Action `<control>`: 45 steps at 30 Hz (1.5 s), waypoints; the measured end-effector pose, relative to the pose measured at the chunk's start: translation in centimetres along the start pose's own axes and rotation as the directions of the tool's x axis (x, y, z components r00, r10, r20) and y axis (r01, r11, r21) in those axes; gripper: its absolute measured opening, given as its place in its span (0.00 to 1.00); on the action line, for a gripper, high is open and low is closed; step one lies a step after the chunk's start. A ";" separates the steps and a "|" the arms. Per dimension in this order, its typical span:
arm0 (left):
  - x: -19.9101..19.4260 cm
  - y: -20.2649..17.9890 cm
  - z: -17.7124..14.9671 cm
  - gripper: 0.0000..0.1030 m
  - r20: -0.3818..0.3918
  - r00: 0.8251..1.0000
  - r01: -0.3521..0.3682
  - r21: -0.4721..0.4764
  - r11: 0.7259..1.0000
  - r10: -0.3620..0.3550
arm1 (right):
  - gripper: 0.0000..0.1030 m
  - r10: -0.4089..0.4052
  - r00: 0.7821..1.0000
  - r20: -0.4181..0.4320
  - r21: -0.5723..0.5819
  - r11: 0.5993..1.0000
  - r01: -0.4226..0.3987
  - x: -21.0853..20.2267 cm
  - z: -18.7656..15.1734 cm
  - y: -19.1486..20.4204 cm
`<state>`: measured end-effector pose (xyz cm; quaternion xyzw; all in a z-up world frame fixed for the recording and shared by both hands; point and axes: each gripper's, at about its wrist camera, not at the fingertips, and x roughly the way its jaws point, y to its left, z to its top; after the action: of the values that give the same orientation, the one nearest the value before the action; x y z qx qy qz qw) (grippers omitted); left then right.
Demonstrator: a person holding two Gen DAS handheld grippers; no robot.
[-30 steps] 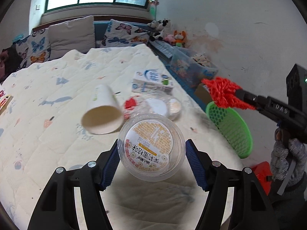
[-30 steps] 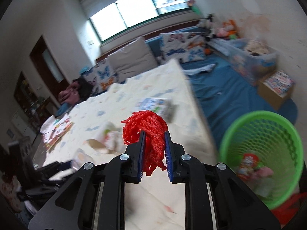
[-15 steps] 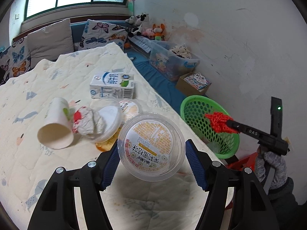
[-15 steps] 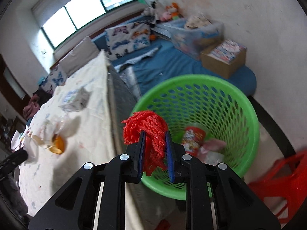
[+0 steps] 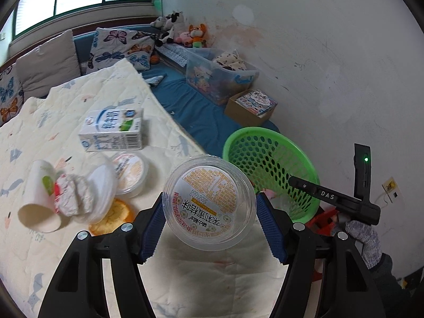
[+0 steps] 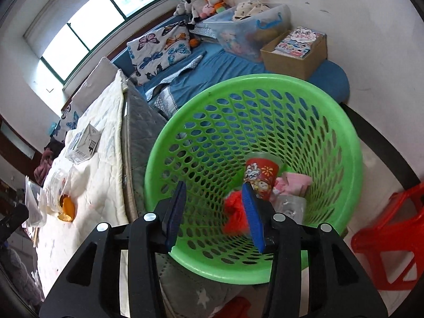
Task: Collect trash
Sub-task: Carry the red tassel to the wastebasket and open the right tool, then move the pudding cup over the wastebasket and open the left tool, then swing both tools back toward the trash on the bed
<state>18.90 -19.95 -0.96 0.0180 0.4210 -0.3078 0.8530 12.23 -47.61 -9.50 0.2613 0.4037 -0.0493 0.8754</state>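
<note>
**Red mesh dropped into the basket; clear tub held over the bed**

Half a second ago our right gripper [image 6: 216, 210] was pinching the red mesh wad [image 6: 234, 213]; now its blue pads stand spread apart and the wad sits loose inside the green basket [image 6: 341, 122], showing between the two pads, partly behind the right one, low in the frame. Our left gripper [image 5: 209, 221] has kept its hold throughout.

In the left wrist view, going from the left edge: a white paper cup [image 5: 38, 198] lies on its side on the cream quilt [image 5: 61, 106], mouth toward the lower left, with crumpled wrapper [image 5: 71, 194] touching it. Just right of that rest a small lidded tub [image 5: 129, 171] and an orange peel [image 5: 112, 216]; a milk carton [image 5: 112, 129] lies above them. At centre, we clamp the clear plastic tub [image 5: 209, 201] between the blue pads, printed label facing the camera, raised above the quilt. Right of it stands the green basket [image 5: 265, 159] beyond the bed's edge, and at far right the other gripper reaches over its rim.

In the right wrist view, the basket fills the centre. Right of the wad inside it lie a red printed cup [image 6: 261, 173], pink paper [image 6: 292, 184] and a clear cup [image 6: 288, 205]. A red stool [image 6: 392, 235] sits at lower right.
</note>
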 end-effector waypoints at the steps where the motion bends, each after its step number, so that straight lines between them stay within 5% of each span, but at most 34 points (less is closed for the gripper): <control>1: 0.3 -0.4 0.2 0.63 -0.006 1.000 0.010 0.008 1.000 -0.010 | 0.44 0.000 1.000 0.007 0.001 1.000 0.000 -0.4 -0.1 -0.3; 12: 6.7 -7.1 2.2 0.63 -0.116 0.990 0.092 0.129 0.987 -0.077 | 0.62 -0.036 0.995 0.090 0.028 0.999 0.034 -4.8 -1.5 -2.3; 26: 13.0 -11.0 2.3 0.64 -0.221 0.971 0.131 0.148 0.980 -0.097 | 0.66 -0.048 0.991 0.121 0.116 0.993 0.034 -6.9 -3.1 -5.0; 30: 13.2 -10.9 2.1 0.73 -0.229 0.967 0.141 0.132 0.981 -0.108 | 0.66 -0.047 0.992 0.116 0.128 0.991 0.032 -6.9 -3.3 -5.3; 45: 7.0 -7.6 0.8 0.73 -0.137 0.985 0.124 0.104 0.987 -0.109 | 0.68 0.000 0.992 0.128 0.065 0.998 -0.008 -8.0 -3.6 -2.2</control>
<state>18.55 -29.85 -3.81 0.0615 0.4584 -0.3785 0.8018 3.79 -48.69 -6.43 0.2868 0.3444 -0.0774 0.8906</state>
